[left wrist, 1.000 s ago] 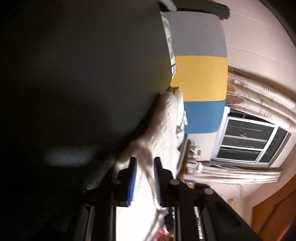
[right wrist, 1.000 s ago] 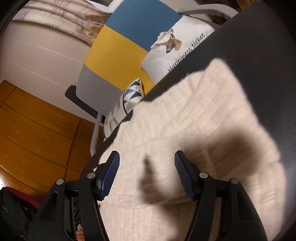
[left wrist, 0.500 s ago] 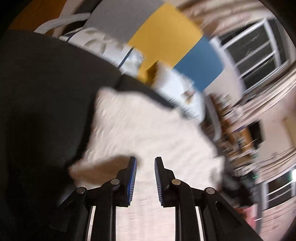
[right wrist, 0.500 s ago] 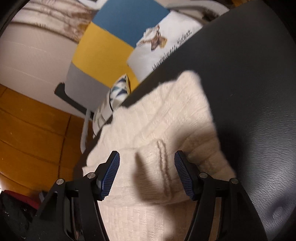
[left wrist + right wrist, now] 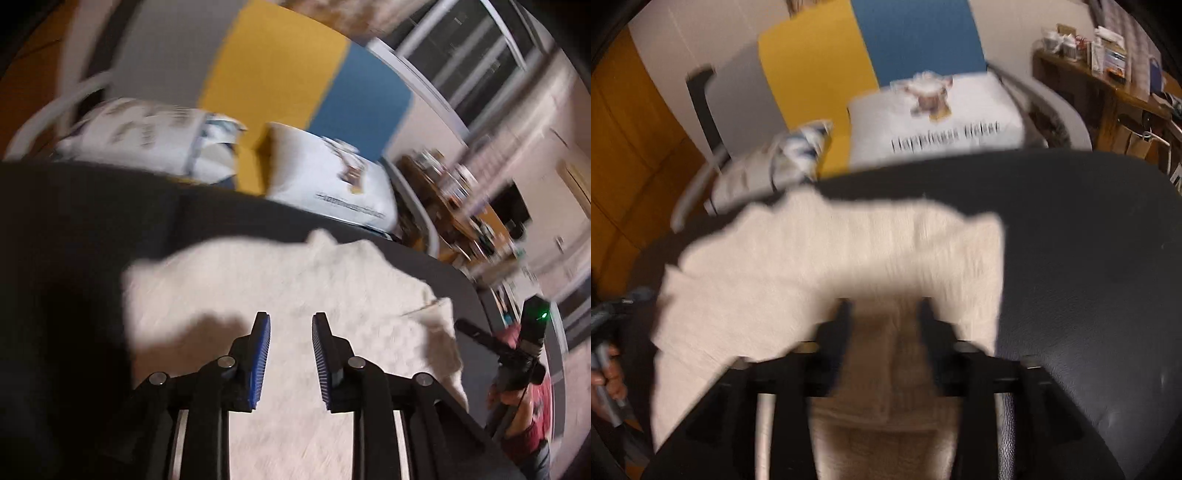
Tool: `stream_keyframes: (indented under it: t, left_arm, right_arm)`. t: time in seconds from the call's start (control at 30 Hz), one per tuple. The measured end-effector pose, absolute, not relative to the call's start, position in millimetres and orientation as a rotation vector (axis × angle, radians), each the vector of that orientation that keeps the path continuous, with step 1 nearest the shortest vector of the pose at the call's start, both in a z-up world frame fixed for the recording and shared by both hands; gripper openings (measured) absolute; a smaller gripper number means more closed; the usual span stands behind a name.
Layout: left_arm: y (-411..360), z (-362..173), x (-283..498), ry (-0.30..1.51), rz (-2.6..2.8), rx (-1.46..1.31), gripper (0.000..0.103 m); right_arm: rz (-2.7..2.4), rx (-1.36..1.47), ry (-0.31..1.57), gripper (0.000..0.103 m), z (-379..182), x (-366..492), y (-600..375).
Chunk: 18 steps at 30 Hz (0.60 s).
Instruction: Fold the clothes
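A cream knitted sweater (image 5: 280, 280) lies on a dark leather surface (image 5: 92, 229). My left gripper (image 5: 290, 343) hovers over its near part with its blue-padded jaws a little apart and nothing between them. In the right wrist view the sweater (image 5: 812, 258) is blurred; my right gripper (image 5: 884, 317) is low over it, and a raised fold of the knit sits between the fingers and covers their tips. The right gripper and the hand holding it show at the right edge of the left wrist view (image 5: 524, 354).
Two white printed cushions (image 5: 934, 122) lean against a grey, yellow and blue chair back (image 5: 864, 59) beyond the dark surface (image 5: 1089, 240). A cluttered wooden shelf (image 5: 1108, 74) stands at the far right. A window (image 5: 476, 55) is behind.
The left gripper swung from facing the wall to over the sweater and opened slightly. The right gripper dropped to the sweater and narrowed around a fold of knit; the sweater edge lifted and bunched.
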<state>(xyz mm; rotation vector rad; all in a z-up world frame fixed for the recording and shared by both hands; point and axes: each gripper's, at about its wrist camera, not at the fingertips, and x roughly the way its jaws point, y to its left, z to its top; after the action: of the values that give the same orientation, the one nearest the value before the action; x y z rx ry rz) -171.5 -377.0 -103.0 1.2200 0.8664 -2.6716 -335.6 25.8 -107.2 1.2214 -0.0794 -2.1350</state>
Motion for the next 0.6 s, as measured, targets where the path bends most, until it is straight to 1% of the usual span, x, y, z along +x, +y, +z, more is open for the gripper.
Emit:
stream_keyframes:
  t: [0.03,0.1,0.17,0.27,0.4,0.57,0.6]
  left_arm:
    - [-379.4,-101.0,-189.0,0.861,-2.682,1.242,0.024]
    - [-381.8,-100.1,-221.2,0.849,-2.706,1.301,0.026]
    - [-384.9,-106.8,-247.3,0.881,-2.708,1.378,0.027]
    - [-384.4,-116.2,-280.5,0.822,-2.693,1.450,0.027]
    - [-387.5,-128.7,-311.1,0.904,-2.721,1.572,0.029]
    - [-382.9,-143.3,-335.9,0.770,-2.705,1.669,0.030]
    - [-382.5,-146.1,-339.2,0.744,-2.699,1.684,0.030]
  right_arm:
    - [-2.127,1.201,-0.103,0.071,-101.3,-337.2,27.6]
    - [-2.046,1.187,-0.160,0.071,-95.1,-345.6,19.5]
    - [-1.907,1.196,-0.224,0.071,-94.4,-358.9,1.0]
    - [-1.783,1.256,-0.252,0.071,-107.3,-383.1,-27.3]
    - [-1.659,1.326,-0.283,0.071,-123.0,-417.7,-51.7]
    - [-1.577,1.356,-0.269,0.071,-131.4,-457.4,-68.1]
    - [-1.574,1.365,-0.239,0.071,-133.2,-465.6,-72.2]
